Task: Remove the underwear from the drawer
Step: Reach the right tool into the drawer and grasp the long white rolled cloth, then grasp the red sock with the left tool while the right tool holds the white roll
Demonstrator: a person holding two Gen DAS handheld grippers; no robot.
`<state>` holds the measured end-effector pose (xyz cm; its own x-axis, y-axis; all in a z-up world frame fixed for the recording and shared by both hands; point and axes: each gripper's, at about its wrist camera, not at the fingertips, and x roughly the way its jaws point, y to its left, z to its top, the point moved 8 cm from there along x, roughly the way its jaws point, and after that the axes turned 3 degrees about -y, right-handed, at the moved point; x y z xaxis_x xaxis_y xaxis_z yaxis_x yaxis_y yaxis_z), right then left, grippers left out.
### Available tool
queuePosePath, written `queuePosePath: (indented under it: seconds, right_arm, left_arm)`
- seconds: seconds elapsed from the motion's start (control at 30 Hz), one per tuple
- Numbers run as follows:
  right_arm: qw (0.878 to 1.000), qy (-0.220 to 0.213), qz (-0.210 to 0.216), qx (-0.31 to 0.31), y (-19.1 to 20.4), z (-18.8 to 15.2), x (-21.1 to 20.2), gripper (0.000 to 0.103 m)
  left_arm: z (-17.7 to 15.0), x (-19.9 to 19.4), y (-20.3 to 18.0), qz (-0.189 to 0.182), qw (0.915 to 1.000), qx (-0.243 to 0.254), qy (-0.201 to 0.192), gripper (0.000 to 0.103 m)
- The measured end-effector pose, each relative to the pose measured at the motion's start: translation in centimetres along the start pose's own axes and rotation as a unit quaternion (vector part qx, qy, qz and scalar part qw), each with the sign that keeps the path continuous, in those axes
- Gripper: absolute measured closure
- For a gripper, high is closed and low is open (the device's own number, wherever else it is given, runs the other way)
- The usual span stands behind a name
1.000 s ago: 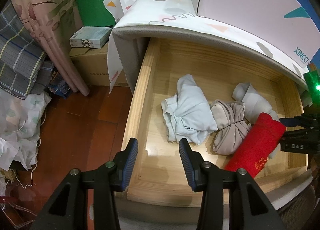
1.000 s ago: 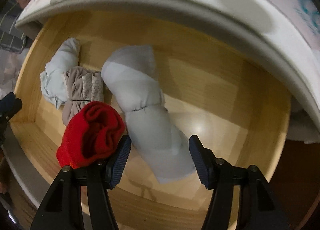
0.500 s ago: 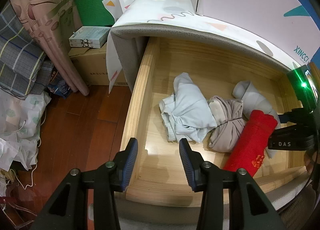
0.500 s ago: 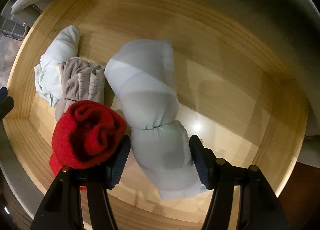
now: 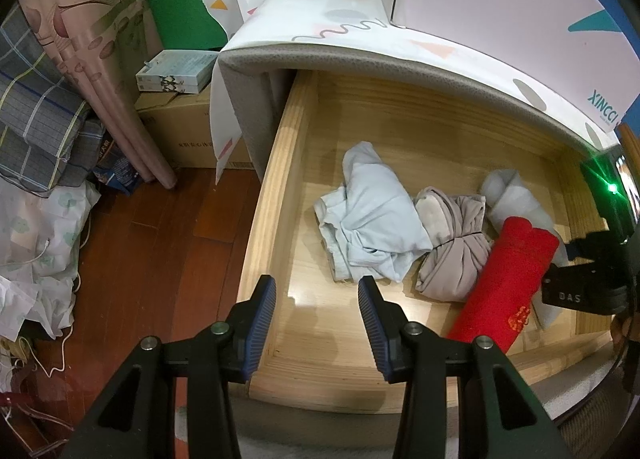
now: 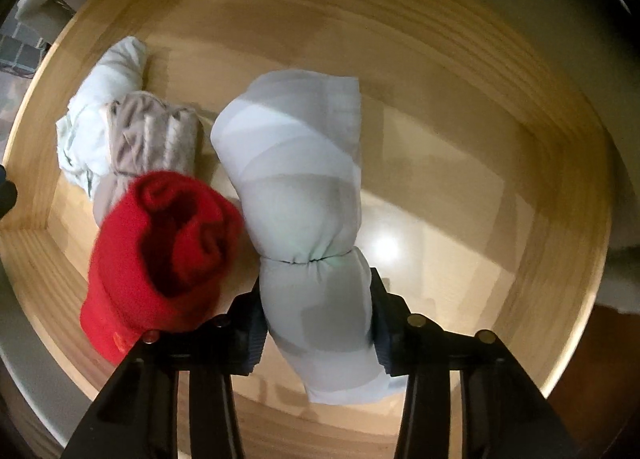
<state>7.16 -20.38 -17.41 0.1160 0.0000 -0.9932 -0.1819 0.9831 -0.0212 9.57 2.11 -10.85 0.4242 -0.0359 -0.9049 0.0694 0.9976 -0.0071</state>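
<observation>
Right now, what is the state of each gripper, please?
Left gripper: open, holding nothing, above the drawer front corner.
Right gripper: jaws just closed on the pale grey rolled underwear, pads pressing its sides.

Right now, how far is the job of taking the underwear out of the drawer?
Done: the drawer is open. In hand: the right claw has just been closing on the grey roll, its pads pressing both sides; the roll looks still inside. Left: lift it out. The red roll, beige roll and pale blue piece also lie inside. The left claw is open, holding nothing.
</observation>
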Motion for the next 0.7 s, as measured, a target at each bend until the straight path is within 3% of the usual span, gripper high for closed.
queuePosePath:
  seconds: [0.37,0.7]
  right_arm:
    - [0.994,0.043,-0.027,0.093,-4.5,-4.6,0.3,0.065]
    - [0.988,0.042,-0.034,0.145,-5.7,-6.6,0.2,0.068]
  left_arm:
    - [0.0,0.0,-0.3,0.001,1.0,0.006,0.0,0.059]
    - [0.0,-0.3,-1.3,0.004,0.9997,0.026,-0.002,0.059]
